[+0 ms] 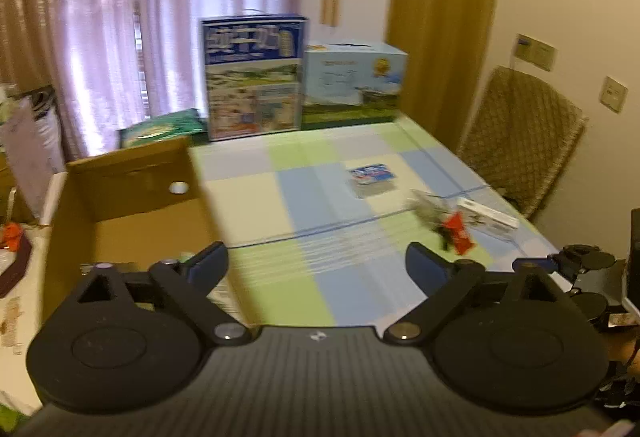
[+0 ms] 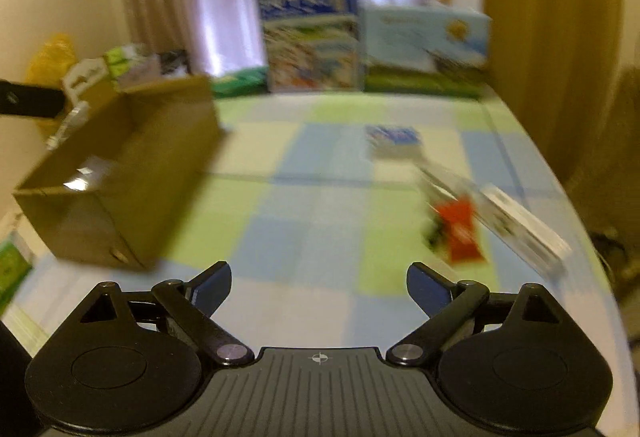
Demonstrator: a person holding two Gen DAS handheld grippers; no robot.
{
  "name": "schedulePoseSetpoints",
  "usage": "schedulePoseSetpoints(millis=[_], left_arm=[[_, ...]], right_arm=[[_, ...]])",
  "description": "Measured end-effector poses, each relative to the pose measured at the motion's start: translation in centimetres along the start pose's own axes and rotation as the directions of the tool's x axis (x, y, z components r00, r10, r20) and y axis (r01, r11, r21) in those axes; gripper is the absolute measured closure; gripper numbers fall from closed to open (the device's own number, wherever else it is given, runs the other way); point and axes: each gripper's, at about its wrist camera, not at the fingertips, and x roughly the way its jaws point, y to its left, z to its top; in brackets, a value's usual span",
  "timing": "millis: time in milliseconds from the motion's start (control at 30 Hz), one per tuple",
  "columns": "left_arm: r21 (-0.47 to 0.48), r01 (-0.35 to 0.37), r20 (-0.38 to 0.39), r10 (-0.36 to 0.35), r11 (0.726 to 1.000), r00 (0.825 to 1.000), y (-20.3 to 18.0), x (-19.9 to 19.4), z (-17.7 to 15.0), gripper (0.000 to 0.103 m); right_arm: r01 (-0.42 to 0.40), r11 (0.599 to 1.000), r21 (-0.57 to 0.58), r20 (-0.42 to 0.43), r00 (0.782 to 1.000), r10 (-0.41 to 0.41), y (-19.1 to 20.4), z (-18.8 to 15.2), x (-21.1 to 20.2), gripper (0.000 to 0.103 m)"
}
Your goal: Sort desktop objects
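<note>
An open brown cardboard box (image 1: pixel 132 197) (image 2: pixel 120 165) stands on the left of the checked tablecloth (image 1: pixel 320 197). To the right lie a blue-topped pack (image 1: pixel 372 179) (image 2: pixel 394 141), a clear wrapped item (image 1: pixel 428 207), a red packet (image 1: pixel 458 231) (image 2: pixel 458 233) and a long white box (image 1: pixel 488 219) (image 2: pixel 524 233). My left gripper (image 1: pixel 316 261) is open and holds nothing, just right of the cardboard box. My right gripper (image 2: pixel 319 283) is open too, above the near tablecloth, with the red packet ahead to its right. Part of the right gripper (image 1: pixel 580 261) shows in the left wrist view.
Two tall printed cartons (image 1: pixel 254 77) (image 1: pixel 354 83) and a flat green pack (image 1: pixel 160 127) stand at the table's far edge before the curtains. A wicker chair (image 1: pixel 524 141) sits at the right side. Bags and clutter (image 2: pixel 100 73) lie left of the cardboard box.
</note>
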Motion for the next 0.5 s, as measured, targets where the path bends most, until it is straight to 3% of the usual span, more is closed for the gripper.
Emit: schedulePoseSetpoints(millis=[267,500], left_arm=[[0.033,0.084,-0.086,-0.08,0.996,0.993,-6.3,5.6,-1.3,0.006],[0.057,0.117,-0.147,-0.108,0.991,0.983,-9.2,10.1,-3.4,0.006]], right_arm=[[0.117,0.991,0.064,-0.016,0.993,-0.116,-7.4,-2.7,-2.2,0.011],[0.122,0.992,0.028,-0.074,0.99,-0.12,-11.3,-4.1,-0.4,0.012]])
